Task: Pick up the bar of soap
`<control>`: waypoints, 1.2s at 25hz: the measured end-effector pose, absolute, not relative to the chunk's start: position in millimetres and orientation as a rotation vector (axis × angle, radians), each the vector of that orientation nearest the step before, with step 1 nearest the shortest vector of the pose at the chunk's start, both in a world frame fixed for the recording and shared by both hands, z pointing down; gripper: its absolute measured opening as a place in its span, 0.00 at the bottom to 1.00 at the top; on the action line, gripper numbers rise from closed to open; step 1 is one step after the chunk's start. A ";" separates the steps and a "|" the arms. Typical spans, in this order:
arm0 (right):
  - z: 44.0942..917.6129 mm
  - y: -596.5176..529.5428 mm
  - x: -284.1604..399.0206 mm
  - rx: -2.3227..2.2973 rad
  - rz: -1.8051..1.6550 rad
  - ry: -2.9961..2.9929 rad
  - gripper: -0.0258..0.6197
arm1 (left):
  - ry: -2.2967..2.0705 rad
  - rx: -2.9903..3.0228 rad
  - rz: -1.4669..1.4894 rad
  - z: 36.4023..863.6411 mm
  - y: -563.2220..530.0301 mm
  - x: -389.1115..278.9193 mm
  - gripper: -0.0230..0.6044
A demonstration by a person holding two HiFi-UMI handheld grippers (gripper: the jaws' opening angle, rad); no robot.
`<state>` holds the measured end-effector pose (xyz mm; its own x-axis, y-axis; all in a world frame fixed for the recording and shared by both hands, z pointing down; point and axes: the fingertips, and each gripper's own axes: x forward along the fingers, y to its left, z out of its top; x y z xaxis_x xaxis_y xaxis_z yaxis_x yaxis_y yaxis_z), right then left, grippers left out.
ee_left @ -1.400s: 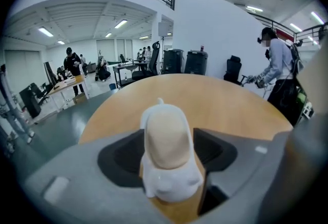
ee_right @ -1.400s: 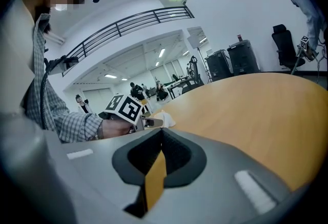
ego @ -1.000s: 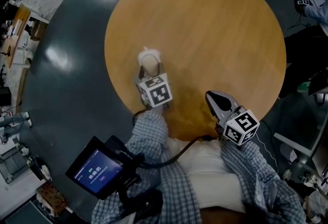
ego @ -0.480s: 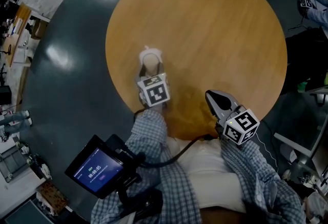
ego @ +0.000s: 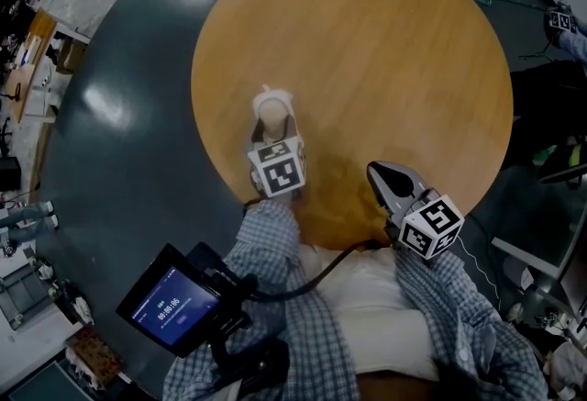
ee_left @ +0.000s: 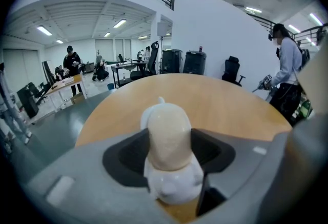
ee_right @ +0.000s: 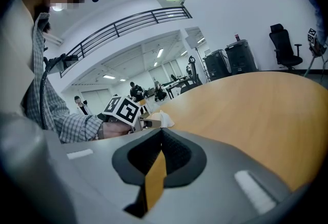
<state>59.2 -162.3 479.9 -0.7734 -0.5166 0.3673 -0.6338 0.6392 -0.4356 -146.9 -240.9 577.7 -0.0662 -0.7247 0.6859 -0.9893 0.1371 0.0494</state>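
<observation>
Soap [ee_left: 168, 136] is clamped upright between the jaws of the left gripper [ego: 272, 131], with a white holder [ee_left: 171, 187] seen under it, low over the near part of the round table [ego: 385, 60]. The right gripper [ee_right: 159, 154] is closed with nothing held, at the table's near edge, well apart from the soap.

L gripper [ee_left: 169, 150] clamped the beige bar of soap [ee_left: 167, 128], jaws tight on both sides. White lump [ee_left: 175, 188] sat just under it, w/ round wooden table [ee_left: 230, 107] beyond.
</observation>
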 end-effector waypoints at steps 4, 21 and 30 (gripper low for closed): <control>479.5 -159.1 59.7 0.944 0.815 -2.661 0.04 | -1.828 1.673 0.550 571.7 -235.2 -135.2 0.45; 466.1 -156.9 41.6 0.992 0.778 -2.720 0.04 | -1.754 1.831 0.495 539.3 -209.6 -132.9 0.44; 452.6 -146.7 35.6 1.012 0.754 -2.728 0.04 | -1.660 1.984 0.456 499.5 -178.1 -114.8 0.44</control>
